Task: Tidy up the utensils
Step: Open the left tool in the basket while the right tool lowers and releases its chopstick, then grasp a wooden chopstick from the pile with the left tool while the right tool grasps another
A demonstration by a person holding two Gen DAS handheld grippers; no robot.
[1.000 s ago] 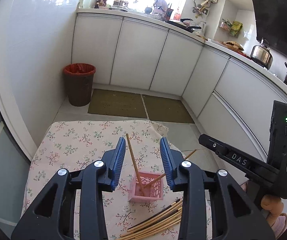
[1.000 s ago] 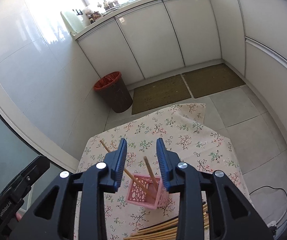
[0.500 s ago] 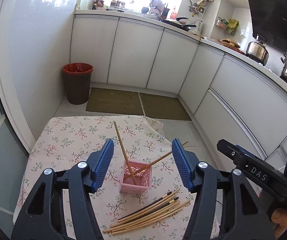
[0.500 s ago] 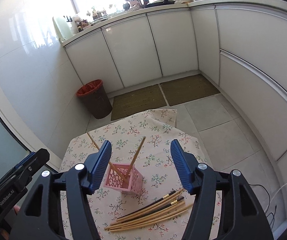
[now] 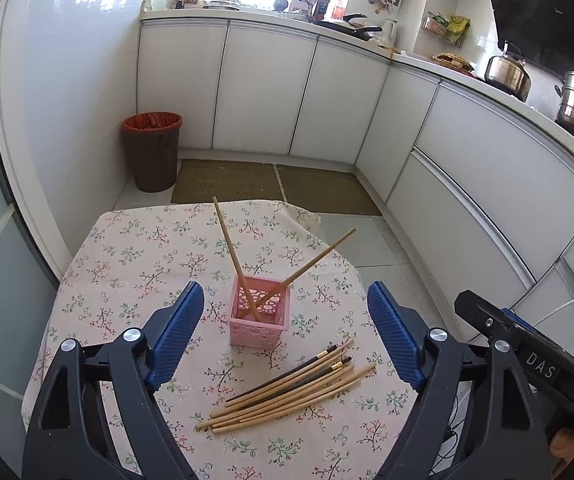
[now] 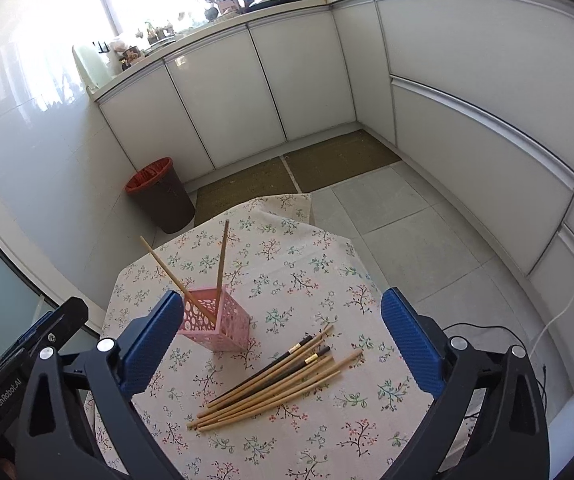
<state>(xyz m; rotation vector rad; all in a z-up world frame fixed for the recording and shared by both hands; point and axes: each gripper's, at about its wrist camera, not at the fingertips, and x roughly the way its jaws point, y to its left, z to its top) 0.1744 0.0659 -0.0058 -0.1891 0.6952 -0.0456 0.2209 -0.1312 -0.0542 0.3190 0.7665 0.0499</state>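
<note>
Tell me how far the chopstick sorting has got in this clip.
Early stage. Done: two chopsticks stand leaning in the pink basket. In hand: nothing; left gripper and right gripper are open. Left: the chopstick pile lying on the tablecloth.

Both wrist cameras look down from above, the left from the left side, sharing the perforated pink plastic basket on the floral-clothed table.

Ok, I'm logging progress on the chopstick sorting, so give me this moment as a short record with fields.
holder: pink basket, upright on the floral tablecloth
in holder: two chopsticks, leaning apart
still loose: pile of chopsticks lying beside the basket, light wood and a few dark
left gripper: open, empty
right gripper: open, empty
</note>
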